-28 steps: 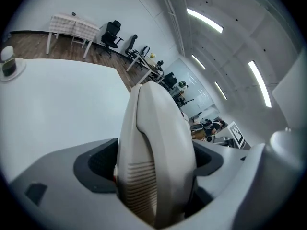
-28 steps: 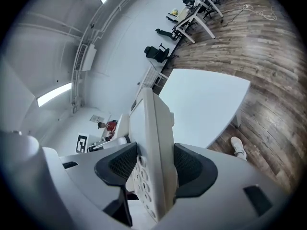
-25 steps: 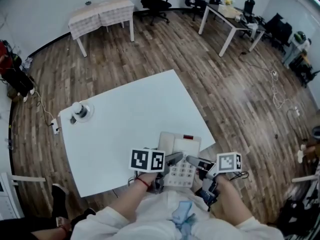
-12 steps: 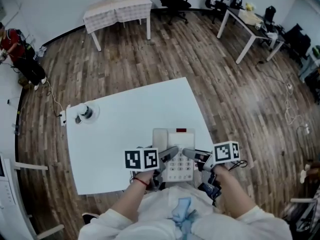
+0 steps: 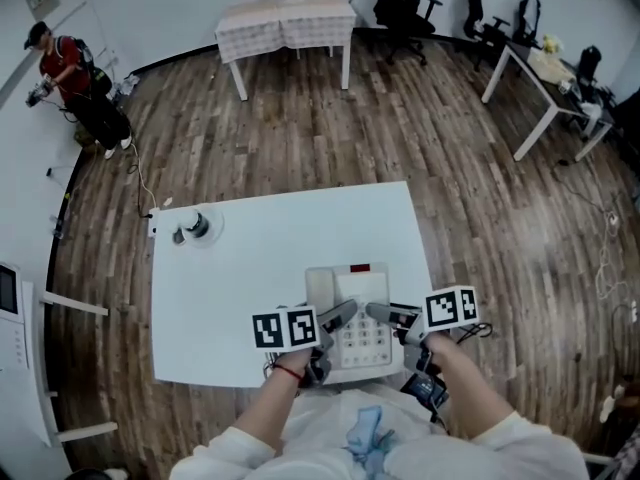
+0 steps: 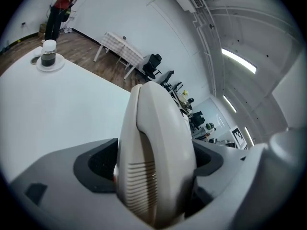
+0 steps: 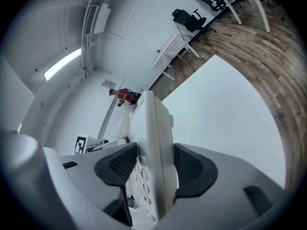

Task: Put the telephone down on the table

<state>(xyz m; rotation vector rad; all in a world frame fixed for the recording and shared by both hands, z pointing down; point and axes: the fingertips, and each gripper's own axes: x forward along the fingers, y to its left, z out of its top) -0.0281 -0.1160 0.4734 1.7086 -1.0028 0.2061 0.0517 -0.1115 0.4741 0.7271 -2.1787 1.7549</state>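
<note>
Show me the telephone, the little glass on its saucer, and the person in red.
telephone (image 5: pixel 358 293): head view, panel above the keypad.
glass (image 6: pixel 48 57): left gripper view, its dark body.
person (image 5: pixel 72 63): head view, the red top.

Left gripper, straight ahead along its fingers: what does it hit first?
The telephone, clamped between its fingers; it fills the line ahead. Past it, probably the right gripper, though depth is unclear.
</note>
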